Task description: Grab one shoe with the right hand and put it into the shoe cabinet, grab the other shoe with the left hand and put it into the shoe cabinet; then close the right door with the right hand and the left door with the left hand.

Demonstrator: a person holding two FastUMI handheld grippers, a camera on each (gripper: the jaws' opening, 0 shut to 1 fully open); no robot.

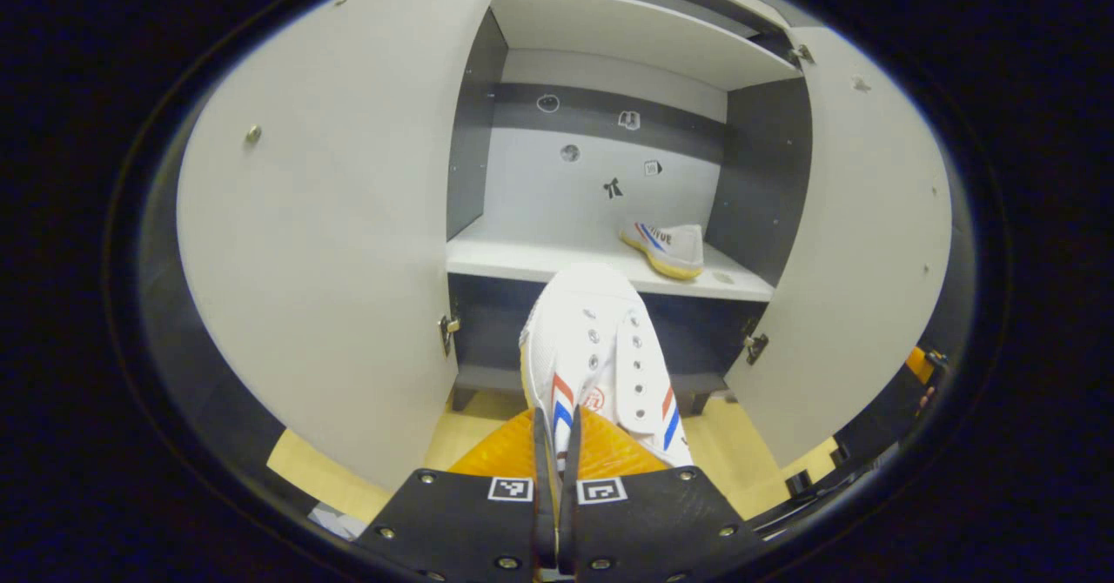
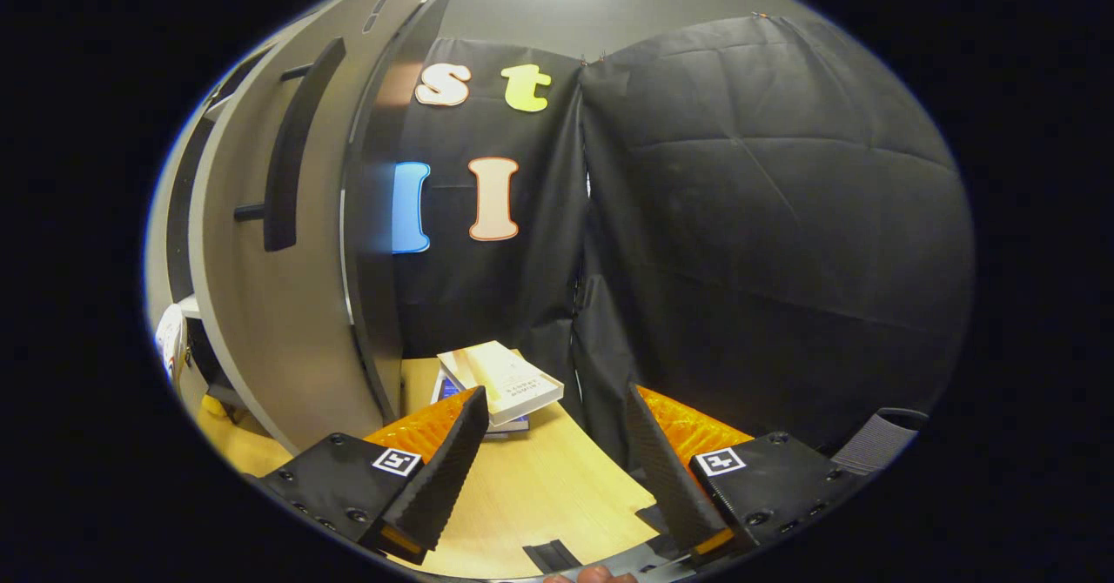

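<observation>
The left claw (image 1: 557, 479) is clenched on one white canvas shoe with red and blue stripes (image 1: 600, 357), held in front of the grey shoe cabinet (image 1: 609, 183), whose two doors stand open. A second matching shoe (image 1: 666, 248) lies far right on the lower shelf (image 1: 522, 257), partly hidden. The right claw (image 2: 557, 470) is released over the wooden desk (image 2: 540, 487), near one door's dark handle (image 2: 291, 144) and a few stacked boxes (image 2: 500, 378), cut off behind a finger.

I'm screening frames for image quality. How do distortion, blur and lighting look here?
Left gripper view: fisheye bows the cabinet doors; both shoes, the held shoe and the shelved shoe, are sharp and evenly lit. Right gripper view: dimmer, the right door's edge is smeared, with ceiling glare at the top.
</observation>
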